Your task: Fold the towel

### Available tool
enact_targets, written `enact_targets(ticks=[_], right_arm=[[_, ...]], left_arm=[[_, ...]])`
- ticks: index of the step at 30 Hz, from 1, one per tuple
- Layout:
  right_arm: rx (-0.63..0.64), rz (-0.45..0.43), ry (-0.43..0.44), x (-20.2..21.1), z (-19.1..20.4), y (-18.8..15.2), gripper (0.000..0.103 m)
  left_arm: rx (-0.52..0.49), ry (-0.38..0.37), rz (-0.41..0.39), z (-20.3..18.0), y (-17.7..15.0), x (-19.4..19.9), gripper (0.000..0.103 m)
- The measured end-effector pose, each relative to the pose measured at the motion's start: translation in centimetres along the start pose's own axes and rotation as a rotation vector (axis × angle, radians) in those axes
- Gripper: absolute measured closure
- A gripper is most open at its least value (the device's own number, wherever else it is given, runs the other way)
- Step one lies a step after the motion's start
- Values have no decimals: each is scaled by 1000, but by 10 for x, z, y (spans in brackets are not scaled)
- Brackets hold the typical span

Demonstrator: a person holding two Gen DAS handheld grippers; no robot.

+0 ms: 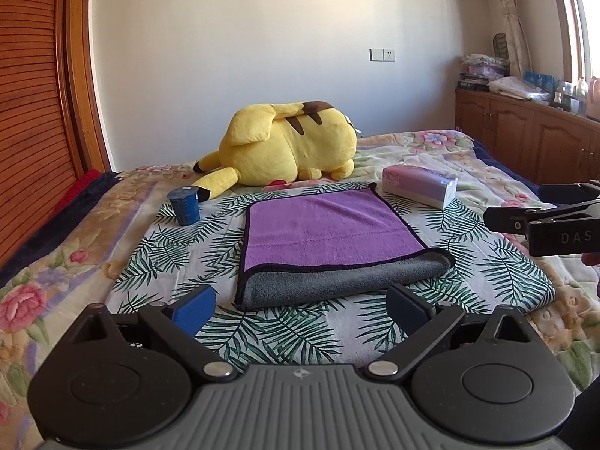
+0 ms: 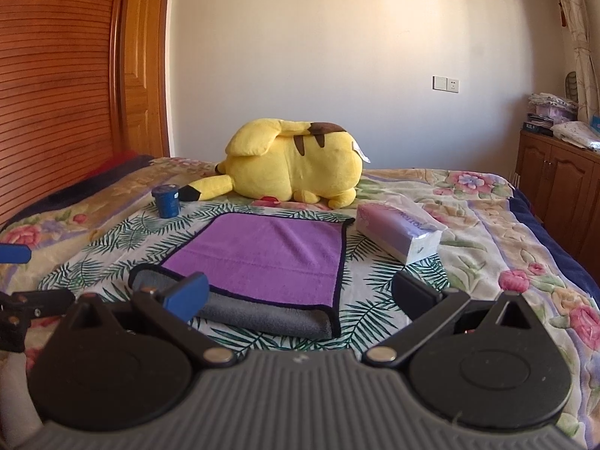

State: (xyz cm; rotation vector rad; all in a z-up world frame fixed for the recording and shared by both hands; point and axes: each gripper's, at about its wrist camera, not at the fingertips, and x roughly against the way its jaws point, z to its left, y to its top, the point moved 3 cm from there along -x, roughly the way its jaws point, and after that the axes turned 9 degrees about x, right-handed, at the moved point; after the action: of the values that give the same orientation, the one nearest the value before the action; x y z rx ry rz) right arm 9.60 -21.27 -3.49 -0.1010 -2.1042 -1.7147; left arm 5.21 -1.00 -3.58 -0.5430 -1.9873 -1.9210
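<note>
While folded, towel (image 1: 330, 232) lies flat on bed (image 1: 506, 281).
L gripper (image 1: 302, 303) & R gripper (image 2: 300, 294): fingers spread, holding nothing.

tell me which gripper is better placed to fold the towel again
Left, narrowly. The left gripper faces the towel squarely, open jaws straddling its near grey fold. The right gripper is also open but offset toward the towel's right corner.

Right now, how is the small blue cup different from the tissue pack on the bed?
The blue cup is dark blue and round; the tissue pack is pale purple-white and box-shaped. The cup stands upright, while the pack lies flat on its long side. The cup sits left of the towel, the pack right. Both rest on the bed, apart from the towel.
</note>
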Motion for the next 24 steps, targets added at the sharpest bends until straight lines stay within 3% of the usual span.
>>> enact_targets(ticks=[24], right_arm=[[29, 77, 31, -32, 2, -3, 0]], left_arm=[[21, -2, 68, 19, 15, -38, 30]])
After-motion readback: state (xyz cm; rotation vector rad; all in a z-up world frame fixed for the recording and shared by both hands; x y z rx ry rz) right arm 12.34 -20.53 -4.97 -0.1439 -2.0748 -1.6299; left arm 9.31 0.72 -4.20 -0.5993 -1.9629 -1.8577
